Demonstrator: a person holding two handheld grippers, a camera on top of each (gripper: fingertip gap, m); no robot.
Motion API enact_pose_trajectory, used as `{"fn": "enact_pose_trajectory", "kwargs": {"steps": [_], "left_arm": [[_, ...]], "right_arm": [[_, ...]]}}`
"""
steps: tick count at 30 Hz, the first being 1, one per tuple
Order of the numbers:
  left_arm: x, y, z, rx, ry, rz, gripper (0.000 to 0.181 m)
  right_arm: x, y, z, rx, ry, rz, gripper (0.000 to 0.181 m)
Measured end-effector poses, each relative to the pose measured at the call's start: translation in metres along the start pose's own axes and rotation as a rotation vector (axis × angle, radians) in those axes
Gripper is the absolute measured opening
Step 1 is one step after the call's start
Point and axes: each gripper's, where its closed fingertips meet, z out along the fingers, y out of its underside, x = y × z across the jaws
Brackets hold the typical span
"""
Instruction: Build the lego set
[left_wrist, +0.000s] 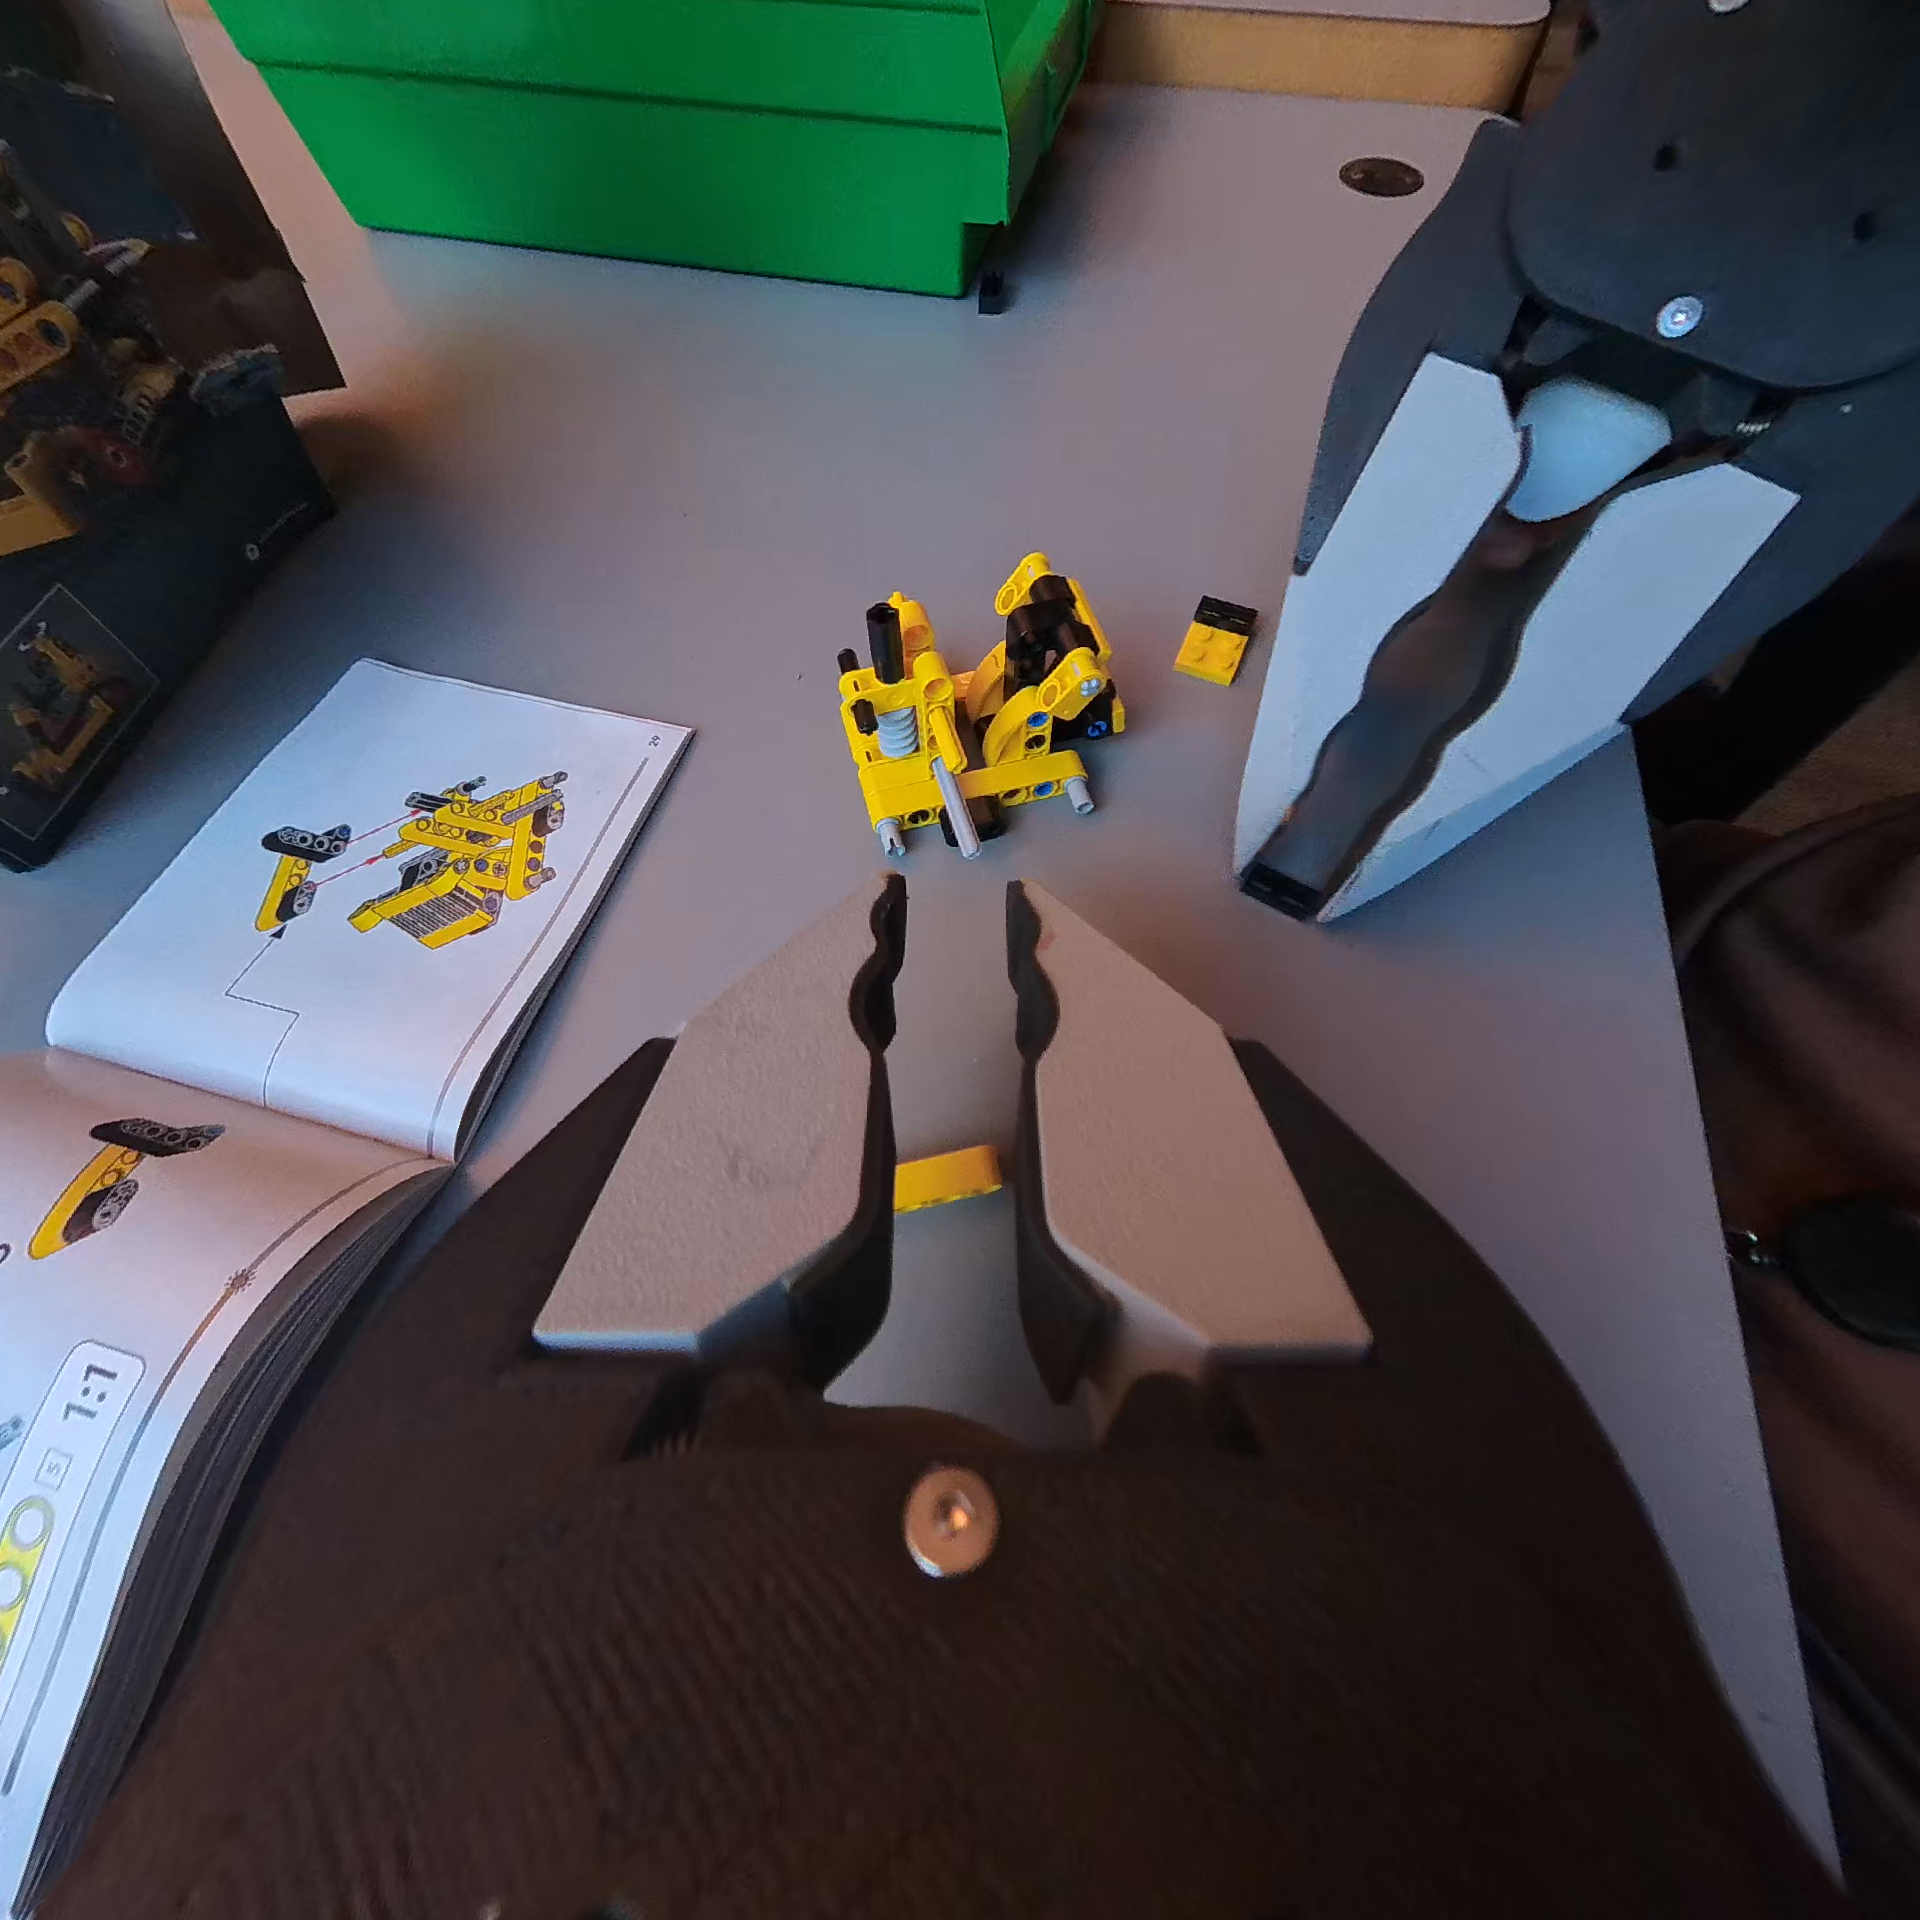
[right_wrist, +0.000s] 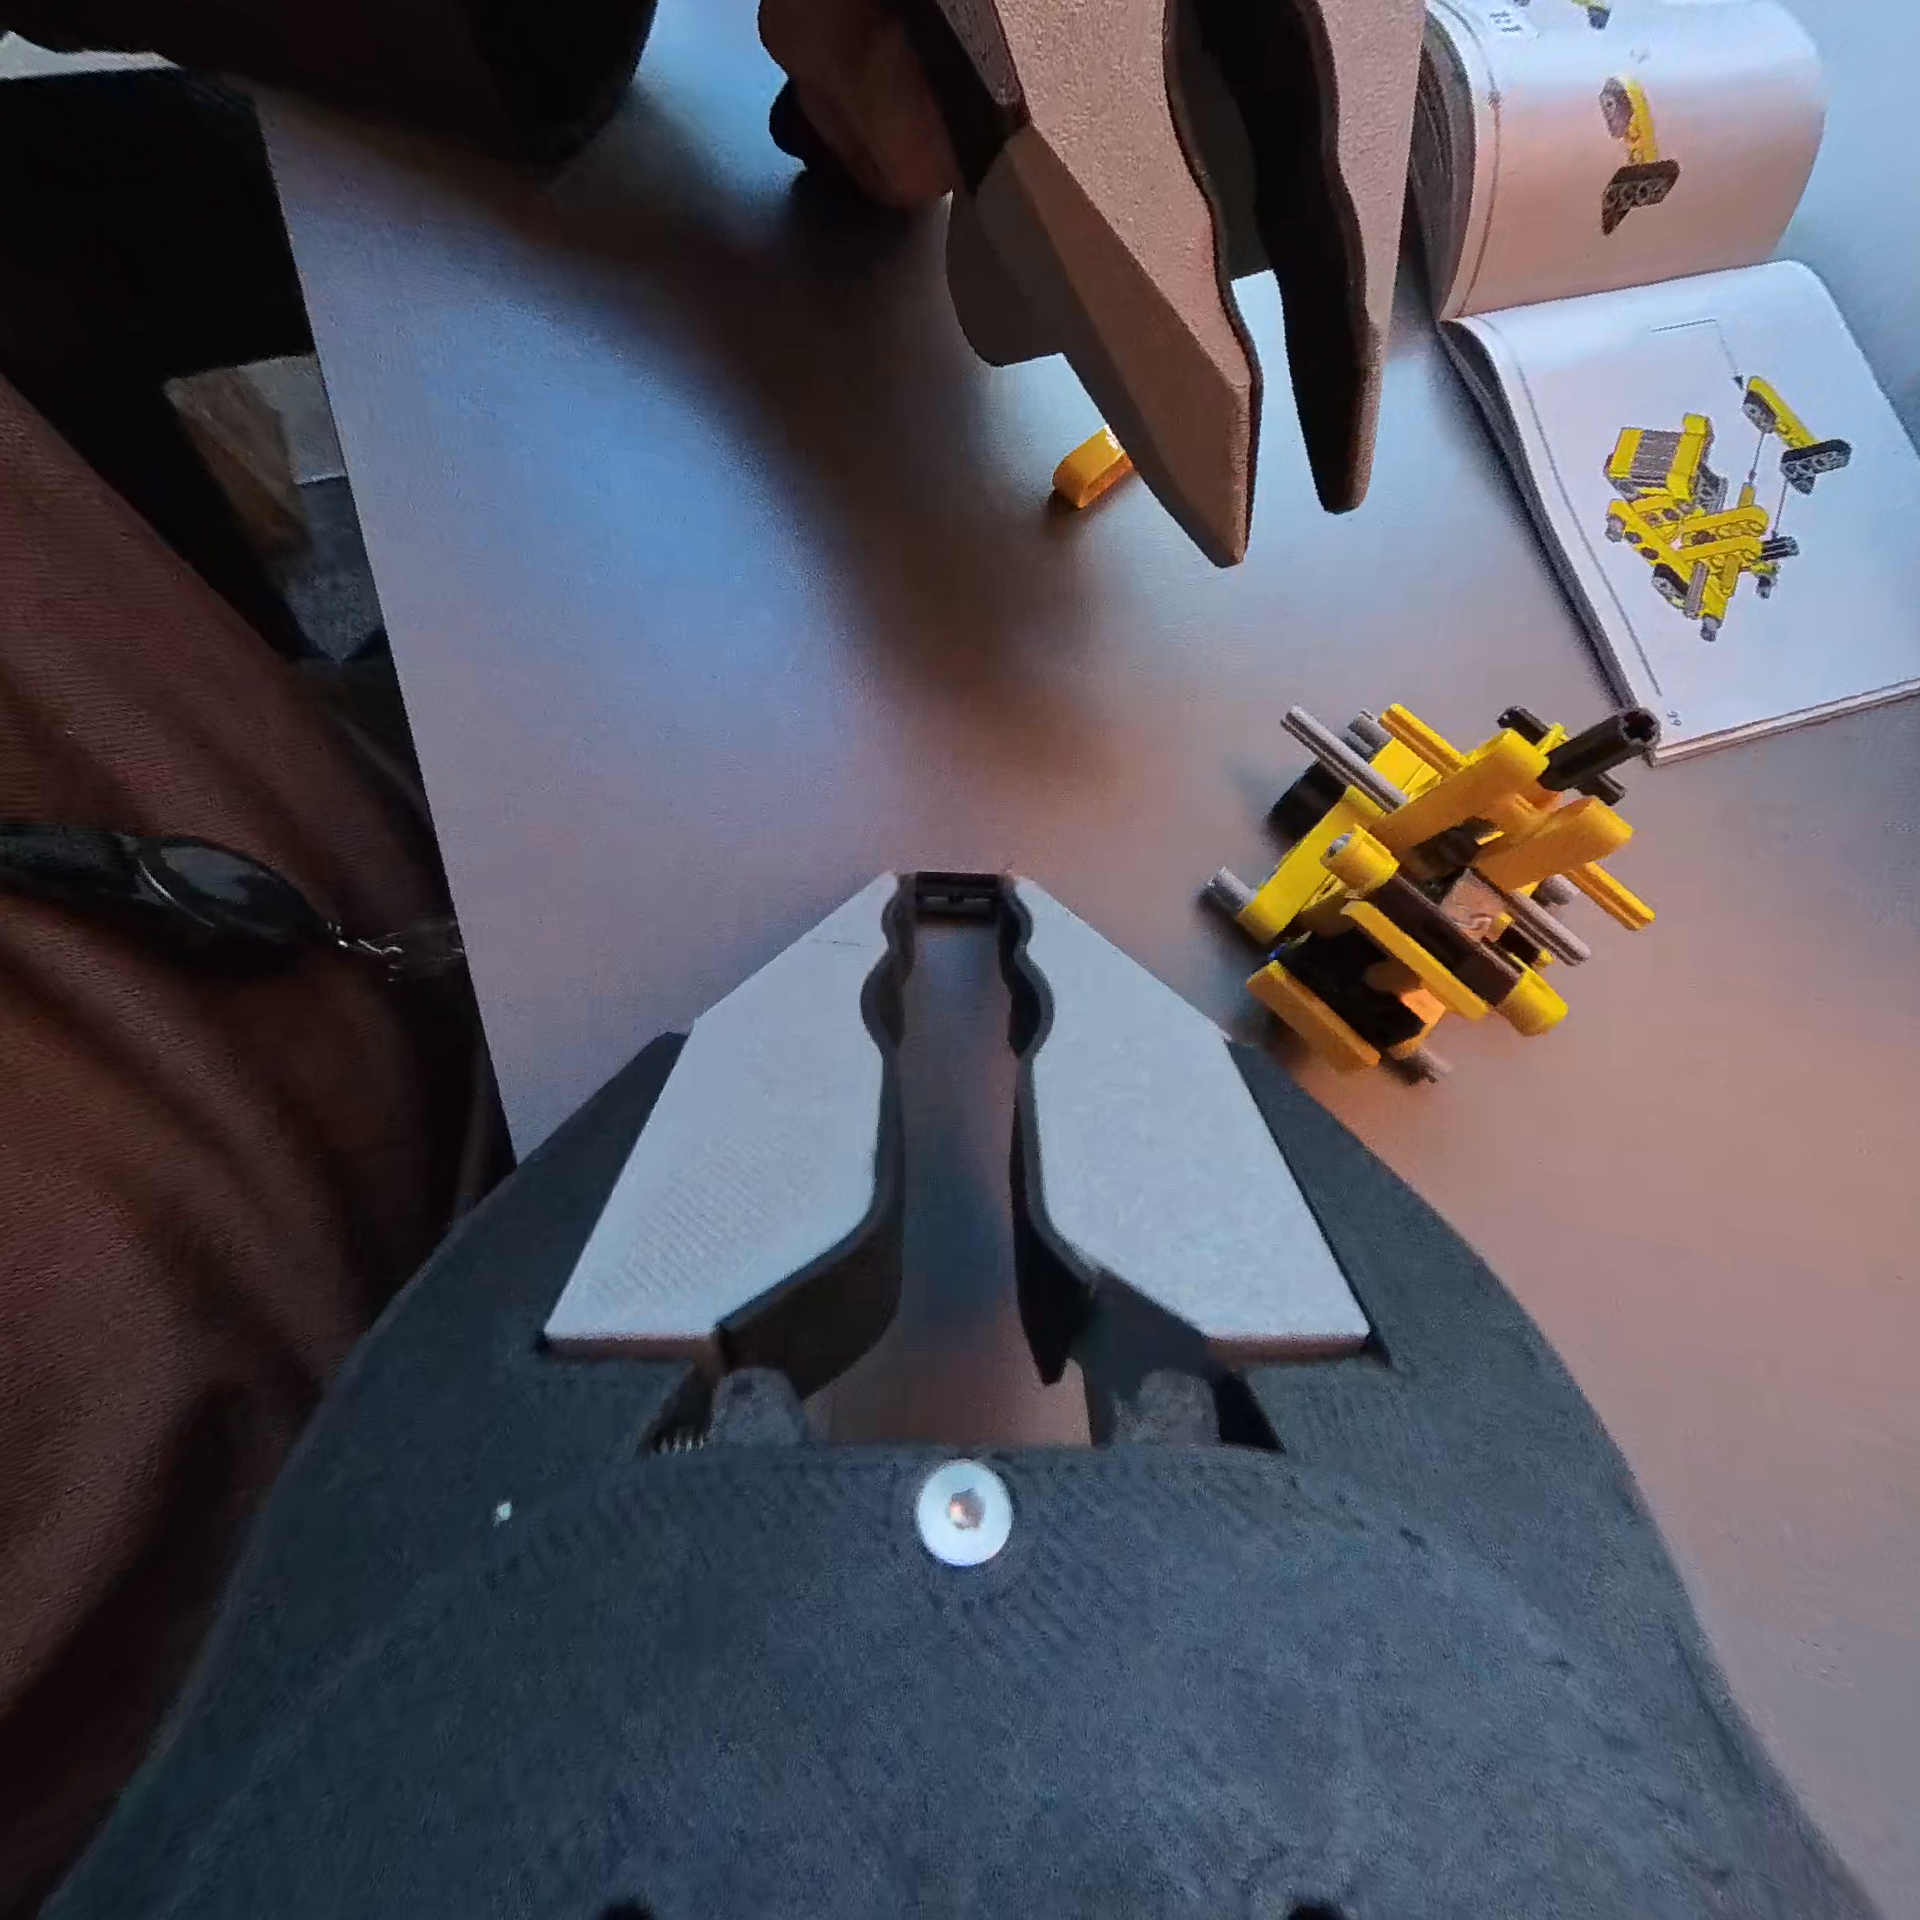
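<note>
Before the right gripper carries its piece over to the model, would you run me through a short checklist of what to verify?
1. Right gripper has a piece: ok, shut on a small black piece at its tips.
2. Left gripper free to steady the model: ok, open and empty.
3. Yellow model within reach: ok, it stands on the grey table just ahead of the left gripper.
4. Instruction booklet open to a build step: ok.
5. Loose parts accounted for: ok, yellow-and-black plate beside the model, yellow beam under the left gripper.
6. Where the black piece attaches: cannot tell.
</note>
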Motion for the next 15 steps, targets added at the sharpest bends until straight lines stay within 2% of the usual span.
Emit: {"fn": "enact_pose_trajectory", "kwargs": {"steps": [1,6,15], "left_arm": [[0.0,0.0,0.0,-0.001,0.001,0.0,0.016],[-0.001,0.001,0.001,-0.003,0.006,-0.012,0.016],[0.002,0.002,0.002,-0.017,0.014,0.005,0.016]], "right_arm": [[-0.001,0.0,0.0,0.0,-0.004,-0.005,0.012],[0.007,-0.005,-0.017,0.068,-0.003,-0.015,0.012],[0.066,0.017,-0.072,0.158,0.109,-0.008,0.012]]}}
